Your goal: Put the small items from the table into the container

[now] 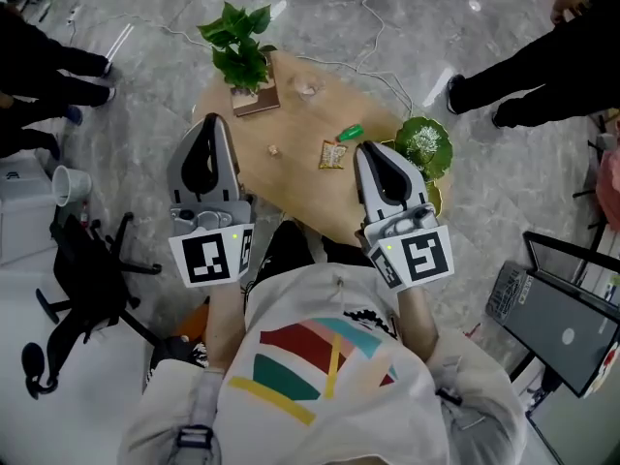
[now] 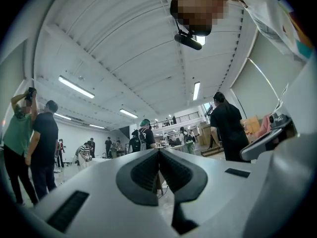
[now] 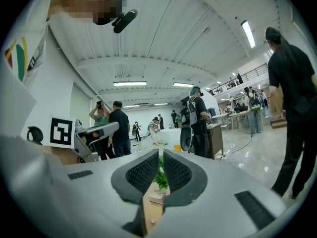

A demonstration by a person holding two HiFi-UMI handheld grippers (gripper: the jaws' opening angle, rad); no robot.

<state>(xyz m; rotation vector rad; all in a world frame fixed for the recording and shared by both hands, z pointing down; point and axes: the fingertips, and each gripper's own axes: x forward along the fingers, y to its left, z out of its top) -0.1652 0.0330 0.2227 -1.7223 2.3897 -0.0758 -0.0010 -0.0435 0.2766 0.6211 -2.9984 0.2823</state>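
A round wooden table [image 1: 291, 192] carries a green packet [image 1: 350, 133], a yellow snack packet [image 1: 331, 154], a tiny pale item [image 1: 274, 149] and a small clear item [image 1: 305, 87]. At its right edge sits a green leaf-shaped container [image 1: 424, 145]. My left gripper [image 1: 213, 120] hovers over the table's left edge, shut and empty; its pads meet in the left gripper view [image 2: 159, 150]. Just left of the container and beside the snack packet is my right gripper [image 1: 365, 147], also shut with nothing in it [image 3: 161, 153].
A potted plant [image 1: 242, 54] stands at the table's far left and shows between the right jaws [image 3: 161, 178]. A black office chair [image 1: 87, 260] and a white cup [image 1: 64, 184] are at left. Dark equipment [image 1: 567, 327] stands at right. People stand around, and cables cross the floor.
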